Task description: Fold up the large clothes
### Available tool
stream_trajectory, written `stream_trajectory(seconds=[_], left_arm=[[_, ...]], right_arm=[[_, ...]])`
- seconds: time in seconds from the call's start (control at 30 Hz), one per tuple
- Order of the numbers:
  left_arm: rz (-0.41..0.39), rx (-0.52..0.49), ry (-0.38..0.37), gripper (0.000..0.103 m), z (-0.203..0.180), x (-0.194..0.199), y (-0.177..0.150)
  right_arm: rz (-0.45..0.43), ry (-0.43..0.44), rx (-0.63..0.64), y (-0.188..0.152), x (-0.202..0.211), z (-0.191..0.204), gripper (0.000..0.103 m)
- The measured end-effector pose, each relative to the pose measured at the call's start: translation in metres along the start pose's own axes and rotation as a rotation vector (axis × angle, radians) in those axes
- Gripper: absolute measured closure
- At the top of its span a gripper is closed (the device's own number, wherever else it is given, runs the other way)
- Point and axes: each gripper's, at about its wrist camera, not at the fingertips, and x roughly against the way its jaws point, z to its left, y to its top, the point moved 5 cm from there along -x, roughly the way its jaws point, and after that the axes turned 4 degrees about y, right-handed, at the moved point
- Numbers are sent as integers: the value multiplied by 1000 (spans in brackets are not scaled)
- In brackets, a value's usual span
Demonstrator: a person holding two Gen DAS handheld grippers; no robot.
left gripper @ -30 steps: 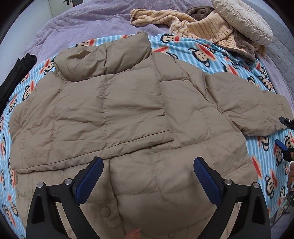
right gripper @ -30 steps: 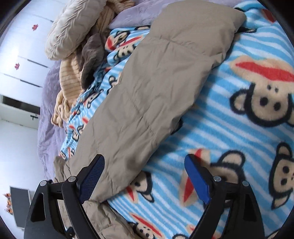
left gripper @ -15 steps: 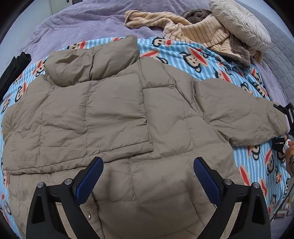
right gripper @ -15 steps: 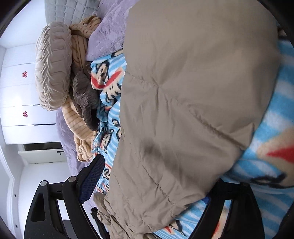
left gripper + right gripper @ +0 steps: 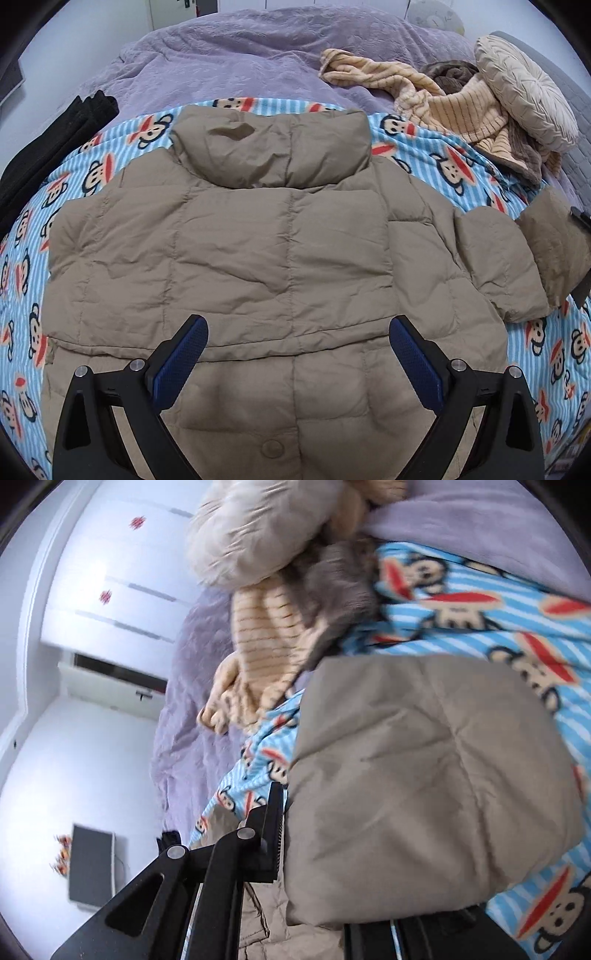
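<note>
A tan puffer jacket (image 5: pixel 258 240) lies spread flat on the monkey-print blanket (image 5: pixel 443 162), collar towards the far side. My left gripper (image 5: pixel 299 354) hovers open over the jacket's lower part with nothing between its fingers. The jacket's right sleeve (image 5: pixel 495 258) stretches to the right, and its cuff (image 5: pixel 554 236) is raised off the blanket at the frame edge. In the right wrist view that cuff (image 5: pixel 424 775) fills the space between the fingers, with my right gripper (image 5: pixel 332 886) shut on it. The far finger is mostly hidden under the cloth.
A purple quilt (image 5: pixel 258 55) covers the bed beyond the blanket. A beige striped throw (image 5: pixel 443 99) and a round pleated cushion (image 5: pixel 524 88) lie at the back right. Folded black cloth (image 5: pixel 55 140) sits at the left edge. White cupboard doors (image 5: pixel 110 572) stand behind.
My right gripper has closed on the sleeve cuff and lifted it off the blanket. My left gripper has shifted so the jacket sits centred, still open.
</note>
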Motion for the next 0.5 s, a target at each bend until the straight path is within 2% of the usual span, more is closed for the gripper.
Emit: stream_trajectory(seconds=[0.07, 0.13, 0.2, 0.27, 0.4, 0.5], left_arm=[[-8, 21, 10, 4, 13, 1, 0], [-15, 39, 23, 4, 29, 1, 0], [-19, 55, 35, 4, 44, 2, 0], [-21, 67, 51, 4, 59, 1, -1], [-34, 79, 87, 4, 87, -1, -3], [-35, 100, 93, 4, 103, -5, -3]], right_arm=[[47, -25, 162, -19, -23, 43, 93], [105, -73, 361, -53, -51, 86, 93], [184, -113, 532, -100, -84, 117, 93], [248, -138, 642, -146, -110, 134, 93], [357, -185, 710, -208, -160, 133, 93], [402, -235, 687, -229, -180, 115, 93]])
